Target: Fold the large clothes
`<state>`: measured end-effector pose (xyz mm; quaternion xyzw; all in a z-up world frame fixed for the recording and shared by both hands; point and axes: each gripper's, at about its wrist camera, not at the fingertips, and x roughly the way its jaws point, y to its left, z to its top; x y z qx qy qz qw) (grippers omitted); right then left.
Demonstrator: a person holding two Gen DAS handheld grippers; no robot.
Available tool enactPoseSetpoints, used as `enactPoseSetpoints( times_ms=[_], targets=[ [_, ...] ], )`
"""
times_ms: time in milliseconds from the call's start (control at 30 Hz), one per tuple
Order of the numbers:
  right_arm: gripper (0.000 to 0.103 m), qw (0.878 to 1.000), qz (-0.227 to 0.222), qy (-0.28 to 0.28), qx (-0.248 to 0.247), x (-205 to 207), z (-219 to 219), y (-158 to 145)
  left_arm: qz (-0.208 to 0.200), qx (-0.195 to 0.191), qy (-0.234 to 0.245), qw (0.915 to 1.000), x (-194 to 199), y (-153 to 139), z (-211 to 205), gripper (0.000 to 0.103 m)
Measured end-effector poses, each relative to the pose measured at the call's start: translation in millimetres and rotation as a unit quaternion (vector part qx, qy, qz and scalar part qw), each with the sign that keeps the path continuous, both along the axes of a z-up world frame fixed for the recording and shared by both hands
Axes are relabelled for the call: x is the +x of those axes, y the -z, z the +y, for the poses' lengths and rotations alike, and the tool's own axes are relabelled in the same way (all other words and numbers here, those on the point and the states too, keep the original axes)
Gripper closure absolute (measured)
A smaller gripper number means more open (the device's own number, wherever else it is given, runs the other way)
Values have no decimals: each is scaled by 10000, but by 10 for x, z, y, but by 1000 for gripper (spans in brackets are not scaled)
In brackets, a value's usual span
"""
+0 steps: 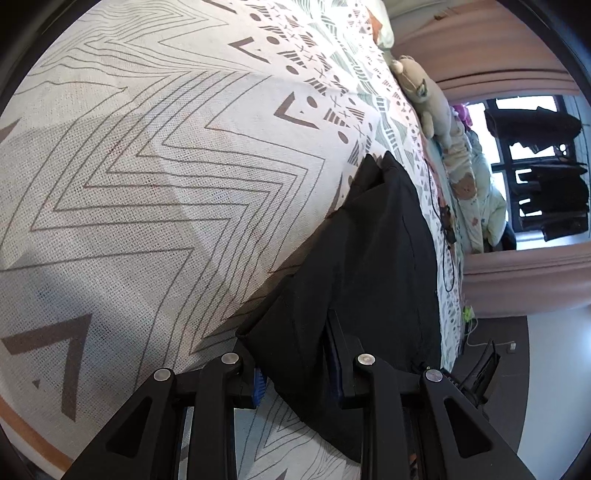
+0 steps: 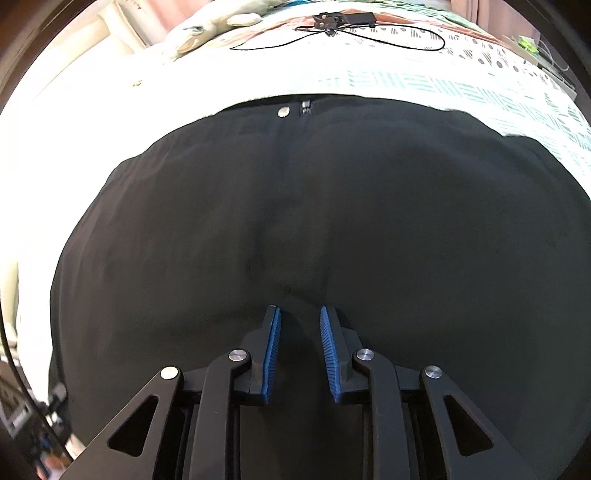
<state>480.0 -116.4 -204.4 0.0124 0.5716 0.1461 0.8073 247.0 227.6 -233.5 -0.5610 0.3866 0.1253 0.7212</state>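
Black trousers (image 2: pixel 295 206) lie spread on the patterned bedspread (image 2: pixel 406 79), waistband away from me, with a metal button (image 2: pixel 283 111) and a zip at its middle. My right gripper (image 2: pixel 299 314) hovers low over the seat of the trousers; its blue pads (image 2: pixel 272 350) stand apart with only flat cloth under the gap. In the left wrist view a thick fold of the black trousers (image 1: pixel 369 240) runs between the fingers of my left gripper (image 1: pixel 295 369), which is shut on it. The cloth hides most of both pads there.
The zigzag-patterned bedspread (image 1: pixel 147 166) fills the left wrist view. A plush toy (image 1: pixel 424 92) and soft bedding (image 1: pixel 476 192) lie along the far edge. A black cable with a small device (image 2: pixel 343 18) rests beyond the waistband. Curtains and a window with hanging dark clothes (image 1: pixel 546 177) stand behind.
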Motion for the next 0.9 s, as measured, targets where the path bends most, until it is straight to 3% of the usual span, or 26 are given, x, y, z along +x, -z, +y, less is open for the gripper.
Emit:
enactPoseSetpoints(
  times_ms=[333,467,533,600,700,833,900],
  targets=[
    [79,9999,-74,87,12,736,113,15,131,-40,-30,9999,49,25,-26,73],
    [79,9997,-36,115,229,962,74,7,129,-57,-41,9999,116,53,-21,72],
    [79,9993,64,146,337,916,7,-72,95,-4,-32,9999,118,45,-28,73],
    [79,9989,-61,86,449,797,-43,-199,23,66,18,10000,115,10,-39,83],
    [78,9981,-90,-60,614,550,-105,-326,-120,22,33,9999,91,-59,-31,88],
    [60,9952,5,-36,980,92,-342,-429,-349,70,84,9993,90,-219,-36,90],
    [60,9929,16,-46,1190,-131,-460,-437,-441,175,147,9988,108,-308,-65,91]
  ],
)
